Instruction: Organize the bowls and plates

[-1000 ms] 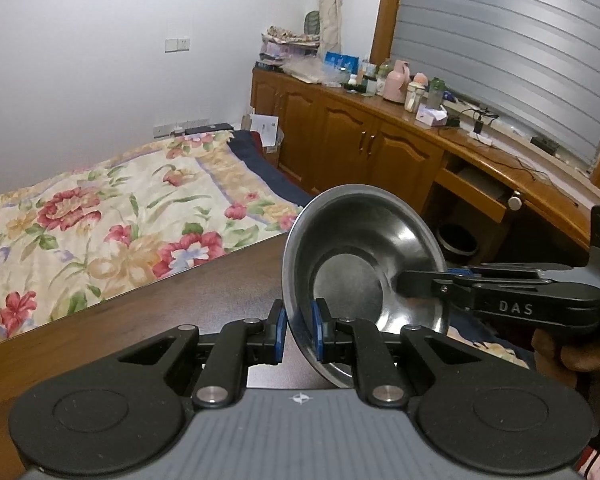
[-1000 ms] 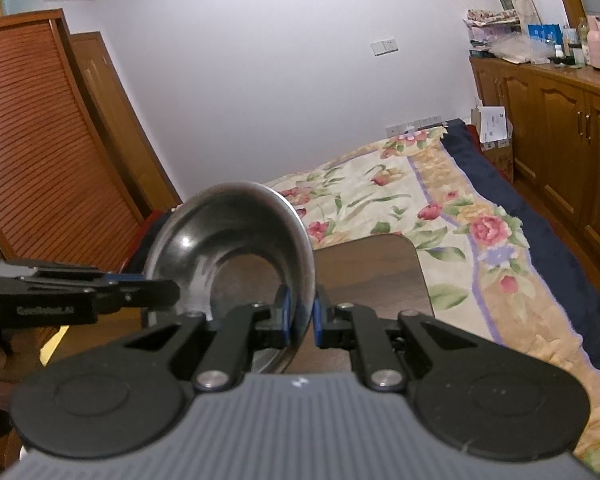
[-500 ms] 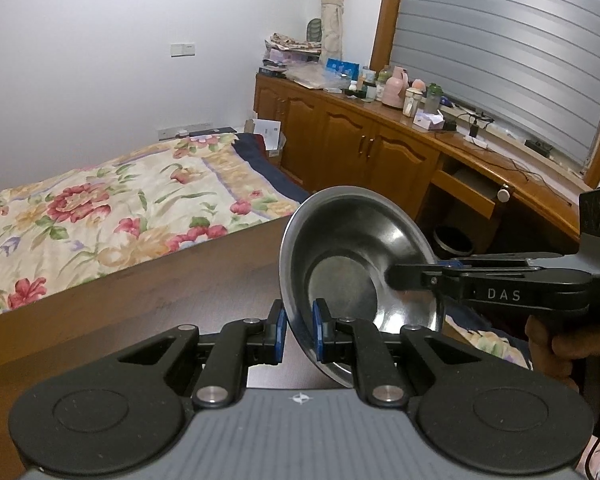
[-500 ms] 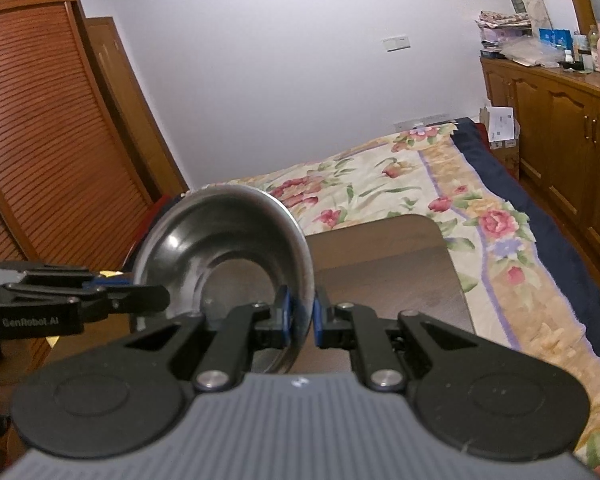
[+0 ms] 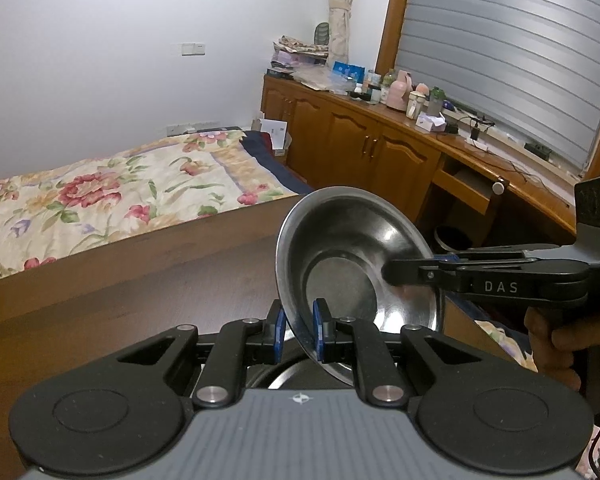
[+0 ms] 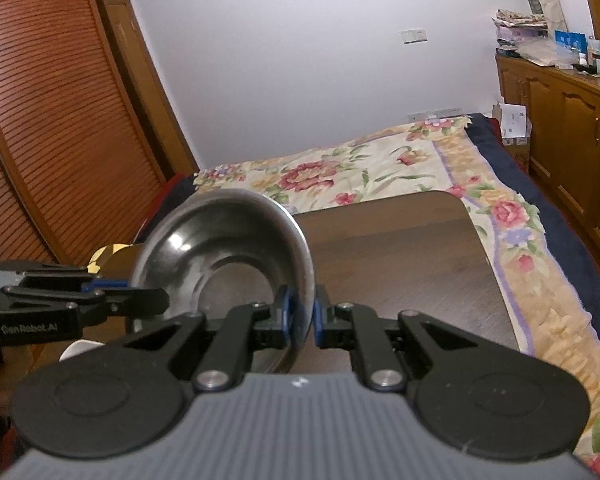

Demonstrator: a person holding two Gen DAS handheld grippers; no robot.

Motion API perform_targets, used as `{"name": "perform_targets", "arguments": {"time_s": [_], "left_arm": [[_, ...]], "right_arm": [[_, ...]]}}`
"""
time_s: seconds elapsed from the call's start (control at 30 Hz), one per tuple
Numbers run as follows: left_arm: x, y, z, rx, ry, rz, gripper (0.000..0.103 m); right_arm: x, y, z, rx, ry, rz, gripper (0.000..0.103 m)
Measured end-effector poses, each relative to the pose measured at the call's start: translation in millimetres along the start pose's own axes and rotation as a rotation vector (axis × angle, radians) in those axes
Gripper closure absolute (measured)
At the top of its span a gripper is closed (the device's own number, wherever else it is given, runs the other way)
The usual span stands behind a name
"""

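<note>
Pinching opposite rims of one steel bowl [image 5: 352, 264] above the dark table [image 6: 400, 256], left gripper [image 5: 300, 326] and right gripper [image 6: 300, 318] are clamped nearly closed; uneven pulling could twist it free.

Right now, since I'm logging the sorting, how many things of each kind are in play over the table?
Held steel bowl: 1
Partly hidden metal dish below it: 1
Grippers, left gripper and right gripper, both clamped on the bowl's rim: 2
Total: 4
</note>
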State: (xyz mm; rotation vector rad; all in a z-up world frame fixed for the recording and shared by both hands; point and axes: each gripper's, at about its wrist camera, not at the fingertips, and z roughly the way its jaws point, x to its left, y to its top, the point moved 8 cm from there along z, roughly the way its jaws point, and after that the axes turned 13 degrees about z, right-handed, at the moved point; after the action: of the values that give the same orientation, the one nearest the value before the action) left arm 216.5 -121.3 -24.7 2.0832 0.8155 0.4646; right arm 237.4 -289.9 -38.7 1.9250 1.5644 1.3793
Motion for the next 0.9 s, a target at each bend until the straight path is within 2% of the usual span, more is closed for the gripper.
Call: {"name": "perform_targets", "arguments": {"time_s": [0.9], "left_arm": [[-10.3,-52.7,-18.2,0.006,-0.003,-0.063,0.088]], "right_arm": [[20.4,-43.8,-5.5,0.065,0.021,-0.076,0.089]]}}
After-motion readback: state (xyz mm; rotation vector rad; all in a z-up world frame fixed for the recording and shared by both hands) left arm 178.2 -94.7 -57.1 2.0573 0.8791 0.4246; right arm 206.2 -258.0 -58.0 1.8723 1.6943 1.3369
